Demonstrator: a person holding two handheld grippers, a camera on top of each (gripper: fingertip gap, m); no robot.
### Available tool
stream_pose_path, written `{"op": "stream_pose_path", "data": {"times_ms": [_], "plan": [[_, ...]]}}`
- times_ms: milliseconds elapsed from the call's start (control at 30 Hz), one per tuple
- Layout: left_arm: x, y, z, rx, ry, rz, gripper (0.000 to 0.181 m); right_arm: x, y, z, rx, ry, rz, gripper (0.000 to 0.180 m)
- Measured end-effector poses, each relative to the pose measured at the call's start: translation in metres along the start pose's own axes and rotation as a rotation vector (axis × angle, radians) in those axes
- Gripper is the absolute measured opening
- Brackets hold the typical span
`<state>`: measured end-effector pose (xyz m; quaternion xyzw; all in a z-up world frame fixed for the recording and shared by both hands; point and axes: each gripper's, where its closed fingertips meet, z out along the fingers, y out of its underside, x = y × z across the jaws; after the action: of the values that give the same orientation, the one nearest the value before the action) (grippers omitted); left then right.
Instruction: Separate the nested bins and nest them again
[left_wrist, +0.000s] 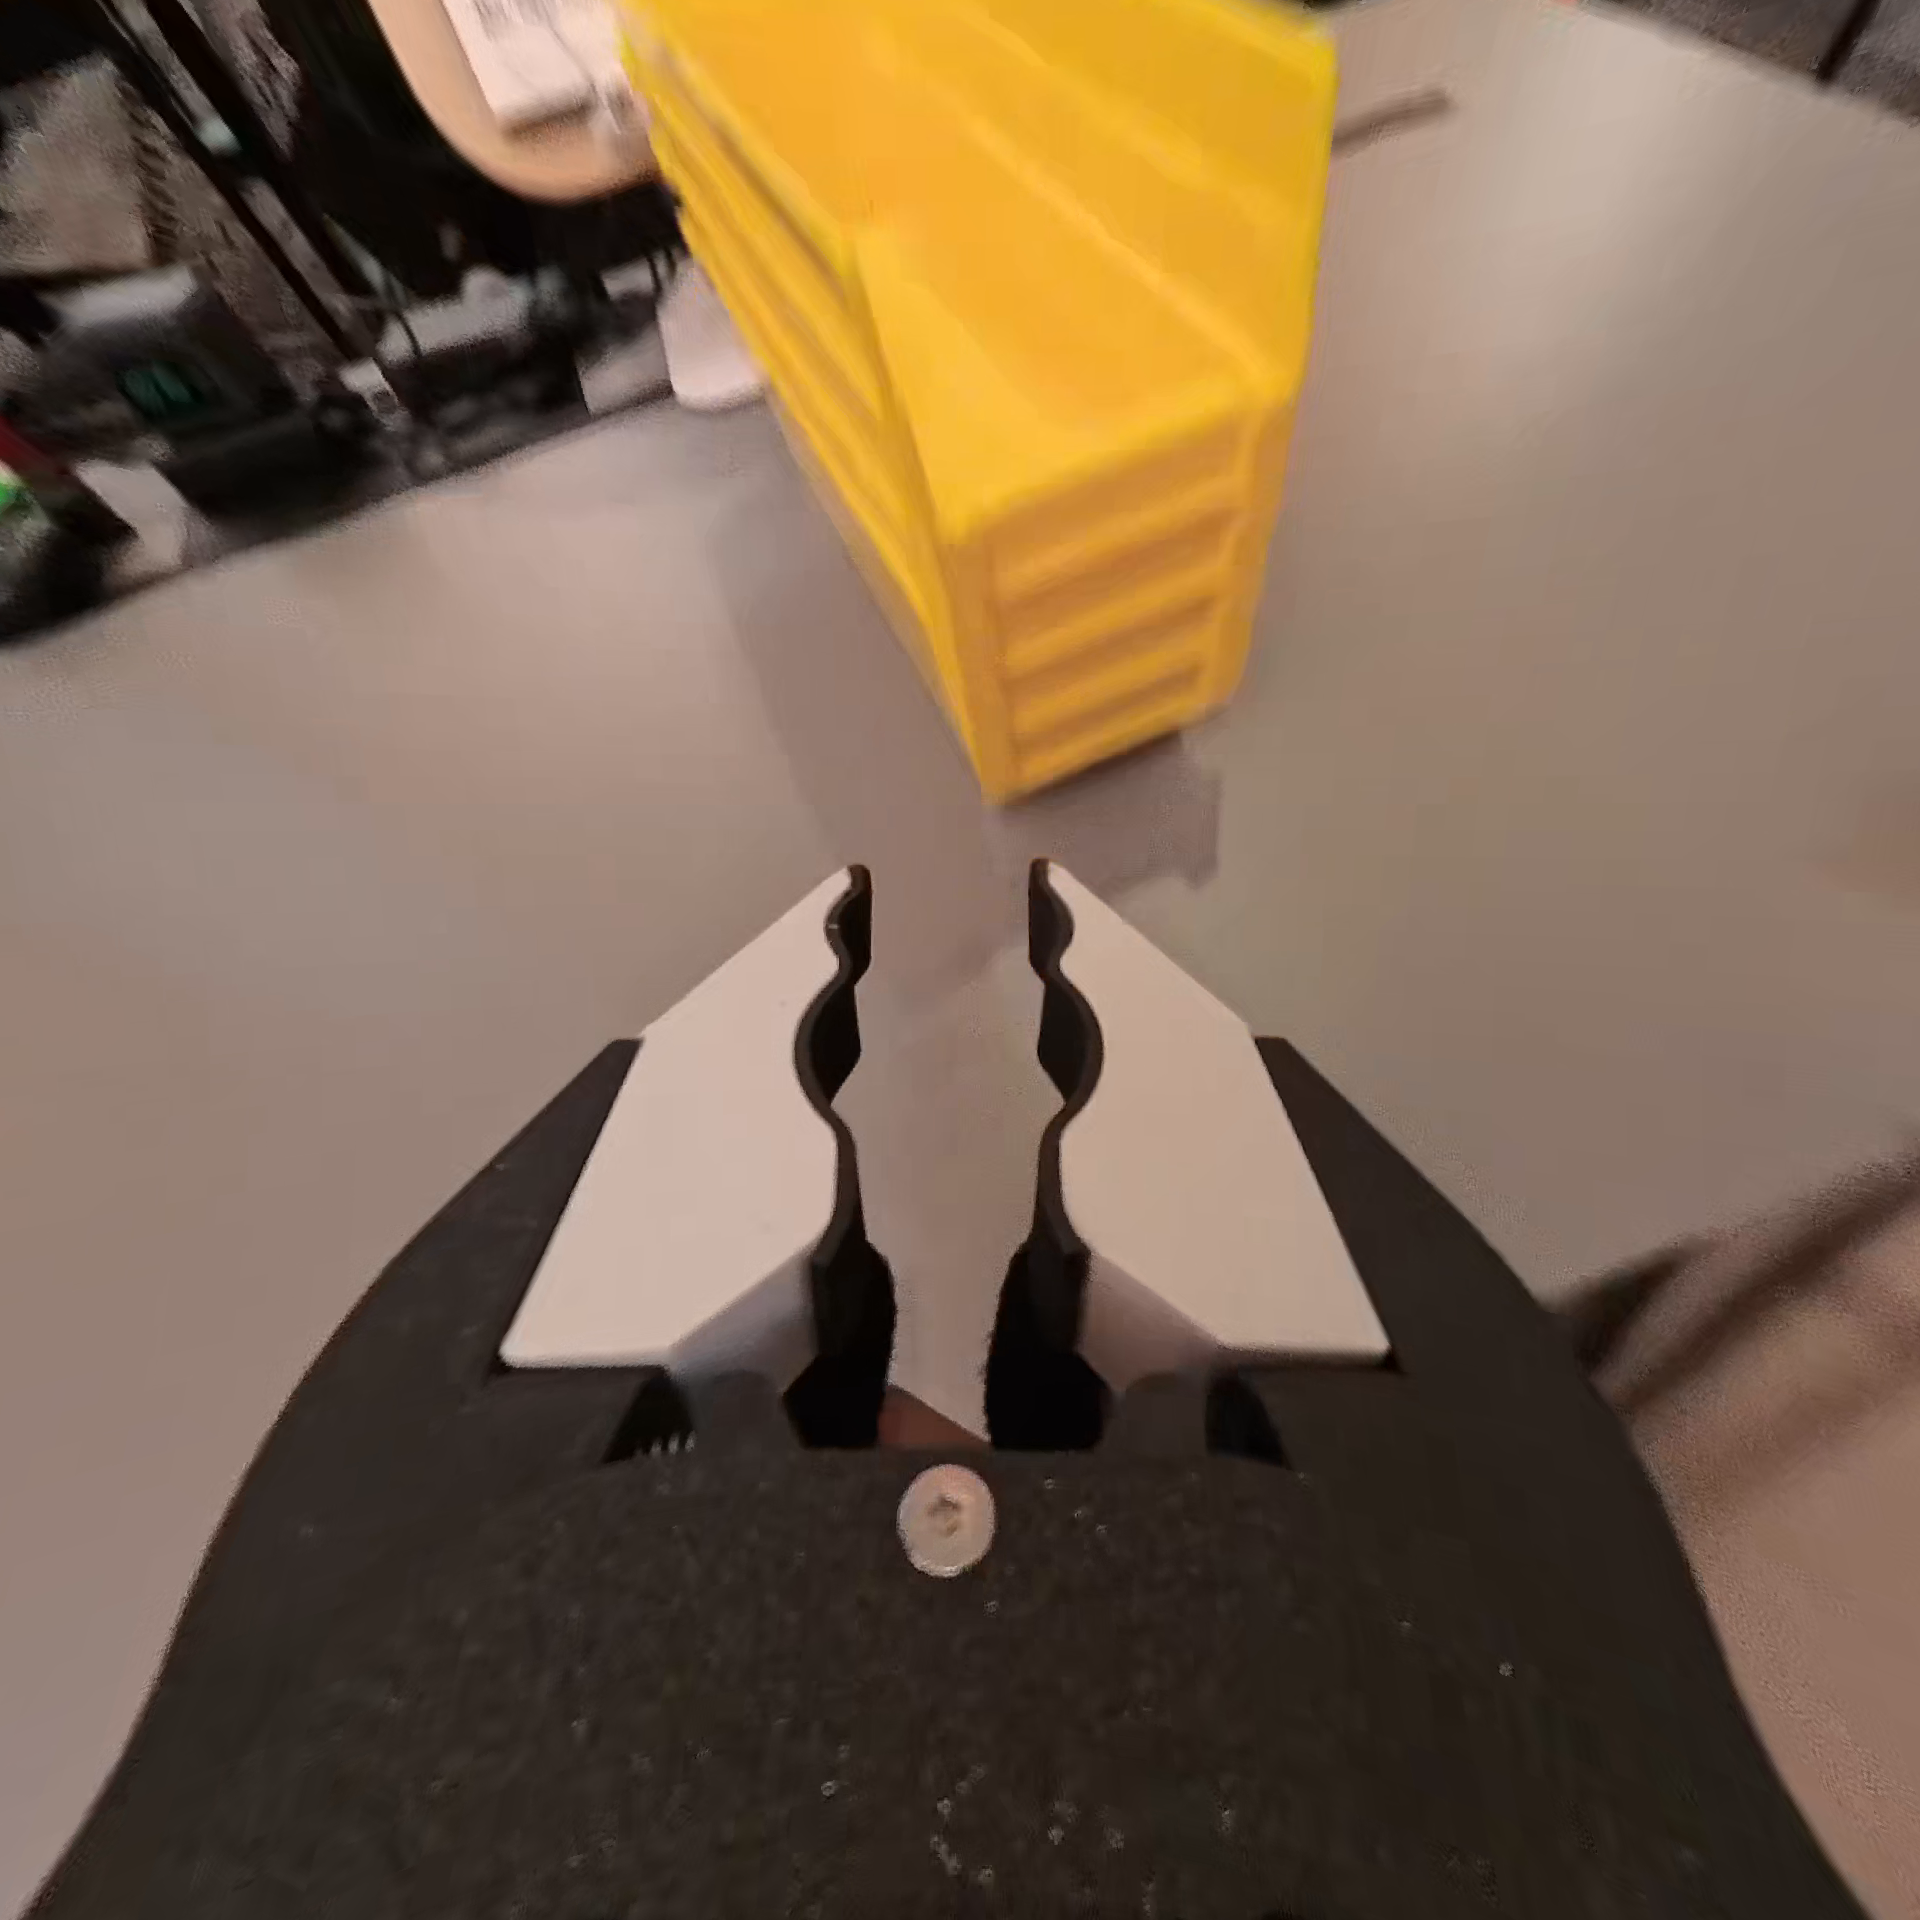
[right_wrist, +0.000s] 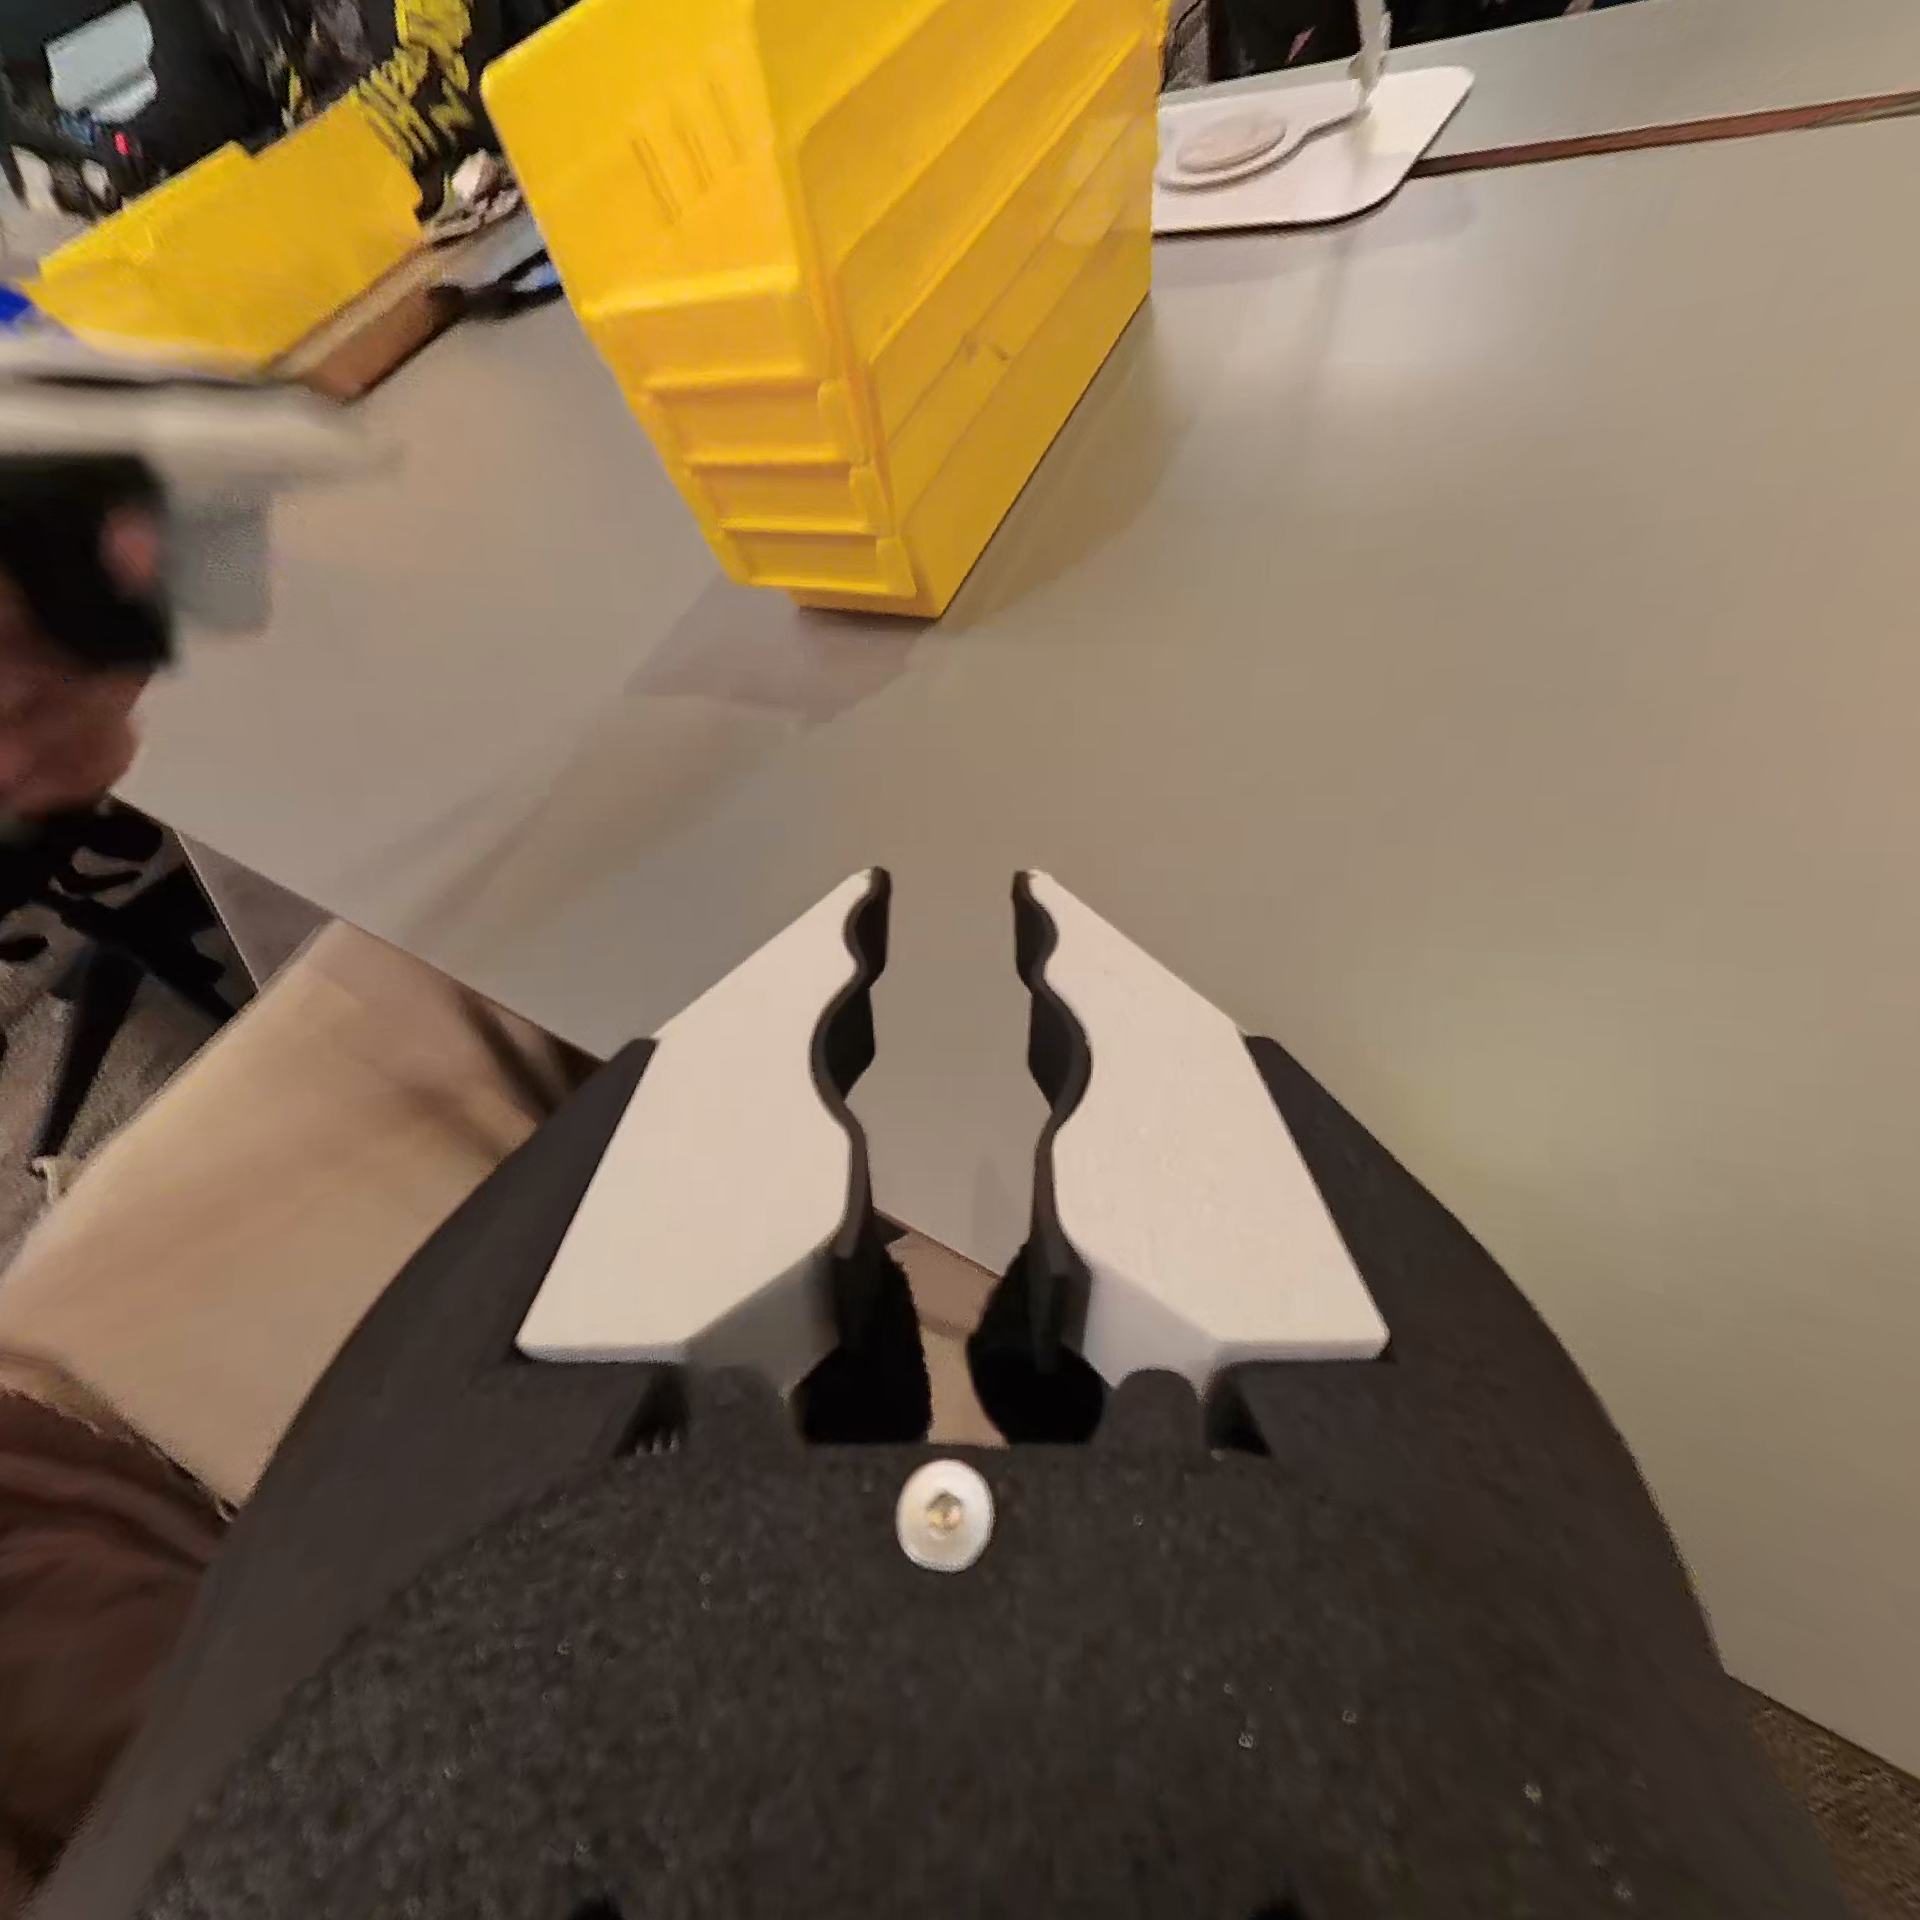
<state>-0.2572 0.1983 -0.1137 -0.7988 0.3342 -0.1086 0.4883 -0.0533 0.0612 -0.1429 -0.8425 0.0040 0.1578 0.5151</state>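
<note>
A stack of several nested yellow bins (left_wrist: 1060, 416) stands on the grey table (left_wrist: 416, 831), ahead and slightly right of my left gripper (left_wrist: 948, 883). The left gripper is open and empty, a short way in front of the stack's near corner. In the right wrist view the same stack (right_wrist: 862, 312) stands ahead and slightly left of my right gripper (right_wrist: 948, 888), which is open and empty over the table's near edge. The other gripper (right_wrist: 125, 520) shows blurred at the left of the right wrist view.
Another yellow bin (right_wrist: 239, 249) lies at the far left beside a cardboard box (right_wrist: 364, 322). A white flat stand (right_wrist: 1309, 156) sits on the table at the back right. The person's trouser leg (right_wrist: 260, 1122) is below the table edge. Dark clutter (left_wrist: 208, 312) lies beyond the table's left edge.
</note>
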Motion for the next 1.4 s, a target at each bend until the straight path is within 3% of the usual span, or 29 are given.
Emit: {"op": "stream_pose_path", "data": {"times_ms": [100,200,367,467,600,667,767,900,1033,1100,1233,1333,1400], "plan": [[0.004,0.06,-0.029,-0.06,0.073,-0.033,0.032,-0.006,0.006,0.006,-0.019,-0.003,-0.044,0.033],[0.006,0.093,-0.046,-0.067,0.13,-0.148,0.033,-0.012,0.016,0.013,-0.064,-0.001,-0.083,0.041],[0.006,0.068,-0.051,-0.007,0.19,-0.119,0.049,-0.024,0.024,0.027,-0.105,0.019,-0.152,0.045],[-0.007,0.084,-0.046,-0.045,0.151,-0.083,0.06,-0.029,0.025,0.032,-0.125,0.036,-0.184,0.044],[-0.011,0.079,-0.047,-0.03,0.218,-0.205,0.068,-0.03,0.026,0.033,-0.127,0.066,-0.217,0.043],[-0.009,0.076,-0.043,-0.044,0.272,-0.254,0.086,-0.029,0.026,0.031,-0.126,0.074,-0.23,0.042],[-0.007,0.049,-0.038,-0.092,0.309,-0.267,0.104,-0.028,0.028,0.027,-0.129,0.068,-0.234,0.042],[-0.012,-0.032,-0.019,-0.172,0.226,0.034,0.114,-0.024,0.028,0.022,-0.123,0.059,-0.227,0.042],[0.0,-0.123,0.039,-0.303,0.332,-0.064,0.116,-0.016,0.025,0.02,-0.119,0.058,-0.2,0.042],[-0.009,-0.151,0.082,-0.404,0.287,-0.112,0.122,-0.016,0.024,0.019,-0.113,0.052,-0.193,0.042],[-0.035,-0.168,0.16,-0.61,0.104,-0.219,0.135,-0.017,0.026,0.017,-0.123,0.041,-0.205,0.042],[-0.038,-0.166,0.191,-0.715,0.009,-0.306,0.143,-0.011,0.026,0.015,-0.128,0.047,-0.207,0.041],[-0.033,-0.168,0.204,-0.731,-0.025,-0.344,0.137,-0.008,0.026,0.013,-0.126,0.046,-0.188,0.041]]}}
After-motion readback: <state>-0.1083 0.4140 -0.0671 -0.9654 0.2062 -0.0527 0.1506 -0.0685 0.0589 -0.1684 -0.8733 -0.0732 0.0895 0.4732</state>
